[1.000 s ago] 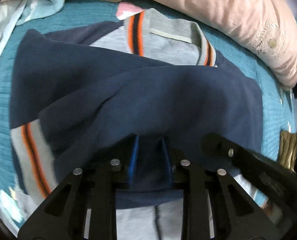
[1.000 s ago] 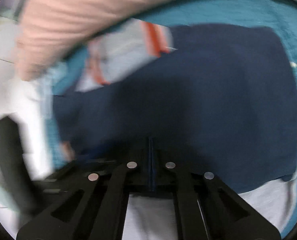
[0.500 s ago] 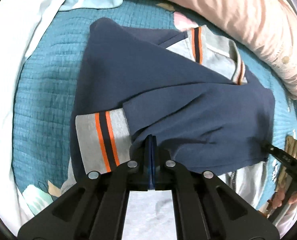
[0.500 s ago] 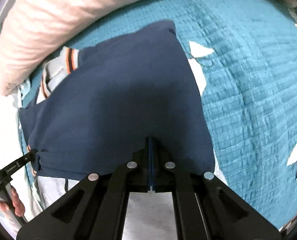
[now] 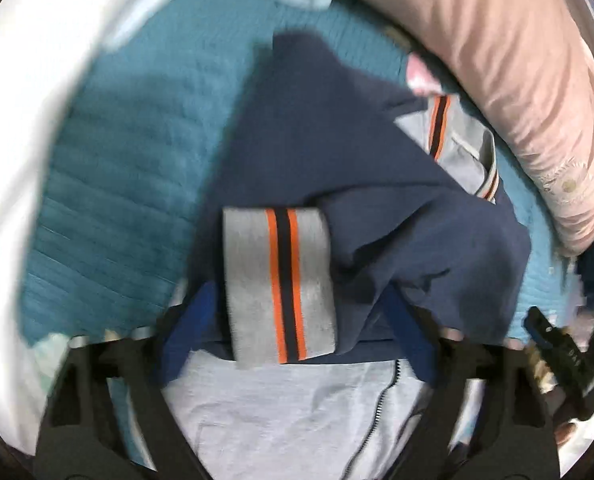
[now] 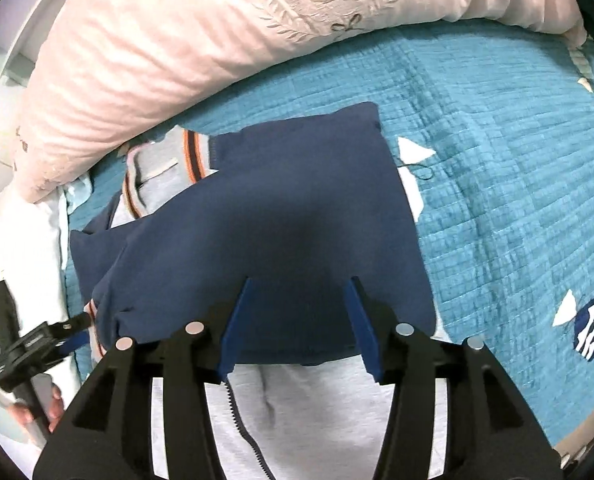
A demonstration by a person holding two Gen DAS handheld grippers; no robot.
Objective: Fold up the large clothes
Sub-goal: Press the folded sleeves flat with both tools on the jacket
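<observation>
A navy and grey zip jacket lies folded on a teal quilt. Its grey cuff with orange and black stripes lies between the open jaws of my left gripper. The grey zip front lies nearest me. In the right wrist view the navy part lies flat, with the grey zip front below it. My right gripper is open over the navy hem and holds nothing. The left gripper shows at the left edge of that view.
A long pink pillow lies along the far side of the bed, also in the left wrist view. White bedding lies to the left. The quilt stretches to the right with small appliqué patches.
Both grippers were shut on the navy hem half a second ago; both are now open and have let it go. The jacket lies folded, the striped cuff now centred before my left gripper.
</observation>
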